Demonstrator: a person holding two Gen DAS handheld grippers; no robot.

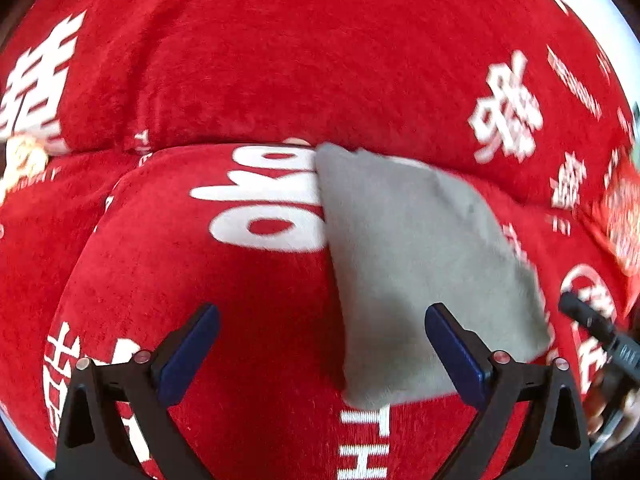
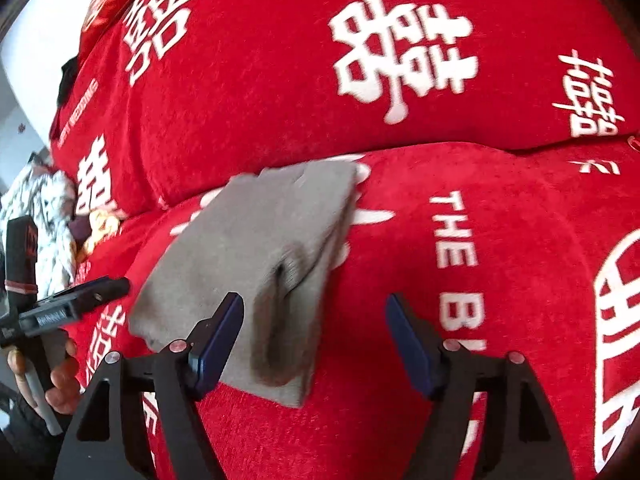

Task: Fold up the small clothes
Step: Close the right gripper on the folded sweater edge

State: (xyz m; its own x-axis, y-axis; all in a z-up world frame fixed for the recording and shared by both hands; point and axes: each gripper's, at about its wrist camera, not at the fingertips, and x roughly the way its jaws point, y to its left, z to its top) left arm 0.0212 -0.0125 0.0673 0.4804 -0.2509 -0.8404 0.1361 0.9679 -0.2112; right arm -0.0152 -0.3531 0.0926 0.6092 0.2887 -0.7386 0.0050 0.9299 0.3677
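Observation:
A small grey garment [image 1: 416, 264] lies folded flat on the red seat cushion [image 1: 208, 280]. In the right wrist view the grey garment [image 2: 260, 256] shows a folded edge with a dark opening facing me. My left gripper [image 1: 322, 320] is open and empty, just above the cushion, its right finger over the garment's near edge. My right gripper [image 2: 314, 316] is open and empty, with its left finger over the garment's near corner. The other gripper shows at the right edge of the left wrist view [image 1: 596, 332] and at the left of the right wrist view [image 2: 76, 300].
The red back cushion [image 1: 304, 56] with white characters rises behind the seat. A patterned white cloth [image 2: 44, 224] and a small yellow item [image 2: 100, 228] lie at the far left of the sofa. A red packet [image 1: 624, 216] lies at the right.

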